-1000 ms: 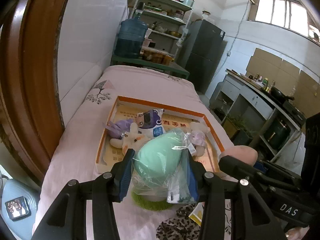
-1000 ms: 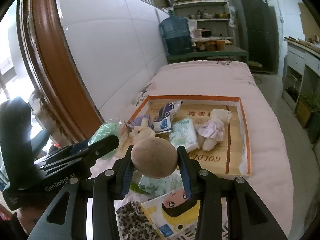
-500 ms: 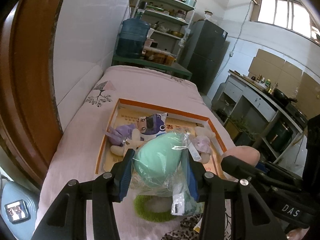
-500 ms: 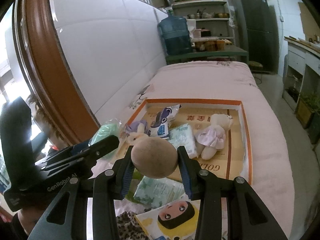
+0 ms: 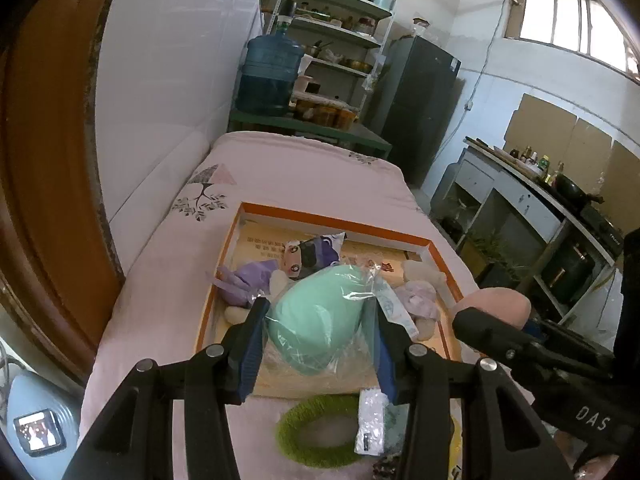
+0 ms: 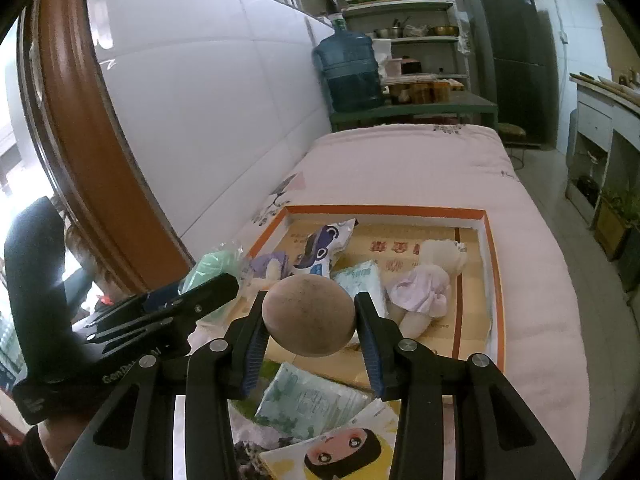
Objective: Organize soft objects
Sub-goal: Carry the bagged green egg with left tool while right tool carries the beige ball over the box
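Left gripper (image 5: 318, 346) clenches a bagged mint-green sponge (image 5: 320, 320), right gripper (image 6: 310, 332) a tan ball (image 6: 309, 314), over the orange-rimmed tray's (image 6: 494, 280) near edge; next, likely lowering and releasing.

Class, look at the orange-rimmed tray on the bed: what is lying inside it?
Inside the tray: a doll in a lilac dress, a purple printed packet, a tissue pack and a purple toy. The held balls hide the near part.

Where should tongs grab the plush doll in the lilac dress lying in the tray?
Probably across the plush doll at its dressed torso, from above, jaws spanning its narrow width. It lies flat and aslant in the orange-rimmed tray, its torso soft enough to pinch; the tissue pack crowds one side.
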Demonstrator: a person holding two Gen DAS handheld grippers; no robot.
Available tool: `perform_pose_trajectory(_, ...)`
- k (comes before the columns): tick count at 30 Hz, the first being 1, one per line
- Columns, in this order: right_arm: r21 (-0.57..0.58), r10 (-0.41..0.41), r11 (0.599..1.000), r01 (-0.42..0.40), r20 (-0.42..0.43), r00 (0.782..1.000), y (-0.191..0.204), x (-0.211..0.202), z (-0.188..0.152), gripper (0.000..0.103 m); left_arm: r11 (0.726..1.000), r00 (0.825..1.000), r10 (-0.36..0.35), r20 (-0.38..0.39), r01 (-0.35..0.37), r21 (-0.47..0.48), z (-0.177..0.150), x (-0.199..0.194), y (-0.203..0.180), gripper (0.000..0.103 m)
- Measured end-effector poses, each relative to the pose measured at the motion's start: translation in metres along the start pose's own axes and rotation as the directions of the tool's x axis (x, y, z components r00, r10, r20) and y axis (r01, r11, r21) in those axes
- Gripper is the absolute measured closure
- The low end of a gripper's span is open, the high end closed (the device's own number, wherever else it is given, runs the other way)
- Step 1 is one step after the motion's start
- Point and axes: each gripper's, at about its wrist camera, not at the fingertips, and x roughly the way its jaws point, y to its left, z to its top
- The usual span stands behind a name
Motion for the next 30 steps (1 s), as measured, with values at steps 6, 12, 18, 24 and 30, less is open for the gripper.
perform_pose_trajectory(6,0.004,-0.009,1.0,0.009,0.001,1.0,-0.008,0.007,0.009,0.06,1.0,1.0,0.011,-0.005,-0.011,0.004,0.003,0.008,0.003,0.056)
perform_pose_trajectory(12,0.029,-0.031,0.999,0.031,0.013,0.999,-0.023,0.01,0.012,0.06,0.999,0.999,0.033,0.008,-0.033,0.015,0.009,0.014,0.005,0.056)
perform_pose_trajectory(18,0.057,-0.055,0.997,0.054,0.021,0.998,-0.038,0.013,0.017,0.06,0.999,0.999,0.046,0.029,-0.047,0.019,0.018,0.019,0.006,0.056)
perform_pose_trajectory(24,0.077,-0.071,0.995,0.07,0.021,0.997,-0.049,0.02,0.022,0.06,0.999,0.998,0.048,0.033,-0.049,0.017,0.023,0.026,0.006,0.056)
perform_pose_trajectory(30,0.078,-0.08,0.994,0.079,0.011,0.997,-0.058,0.034,0.029,0.06,0.999,0.999,0.043,0.016,-0.044,0.03,0.025,0.038,0.003,0.056)
